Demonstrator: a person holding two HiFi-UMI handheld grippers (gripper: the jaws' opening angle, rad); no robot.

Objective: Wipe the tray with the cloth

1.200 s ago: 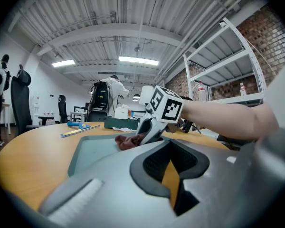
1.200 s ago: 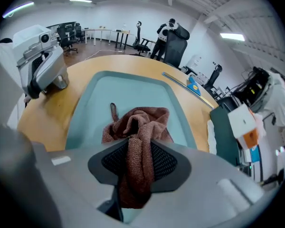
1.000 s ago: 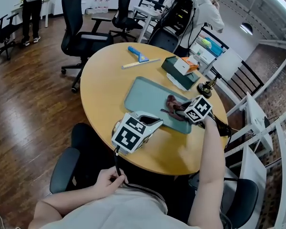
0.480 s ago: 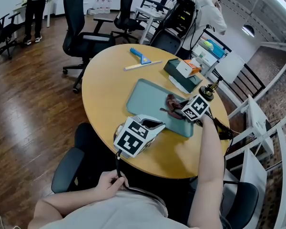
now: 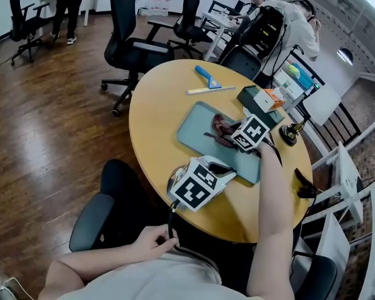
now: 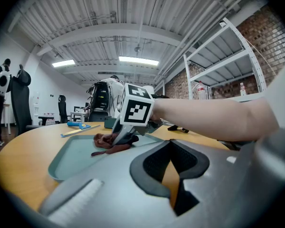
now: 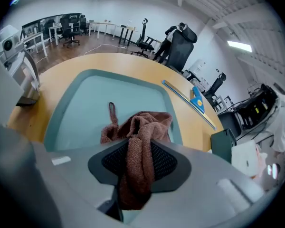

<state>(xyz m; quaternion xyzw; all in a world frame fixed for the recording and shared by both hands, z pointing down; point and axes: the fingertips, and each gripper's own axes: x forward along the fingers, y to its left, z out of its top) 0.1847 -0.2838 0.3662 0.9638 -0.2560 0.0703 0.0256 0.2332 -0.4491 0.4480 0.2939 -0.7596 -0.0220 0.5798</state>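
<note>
Item first: cloth, brown terry, bunched, one loose strand trailing. It lies on the tray, toward the end nearest the green box. One fold is pinched in the right gripper, whose jaws are closed on it. In the right gripper view the cloth hangs from between the pads and spills forward onto the tray floor.

Tray: teal, shallow, raised rim, rounded corners. Its long axis runs across the table, from the person's near right to the far left. Most of the bare floor lies ahead and to the left of the held cloth. The near-right end, by the right forearm, is also uncovered.

Left gripper: jaws drawn together, nothing between them. It sits low by the table's near edge, just beside the tray's near rim and off the cloth.

Judgement: the right hand is the working one, and the sweep wants to go along the long axis.

Surroundings: blue scraper well beyond the far rim. Box close to the right rim, so little room there.
</note>
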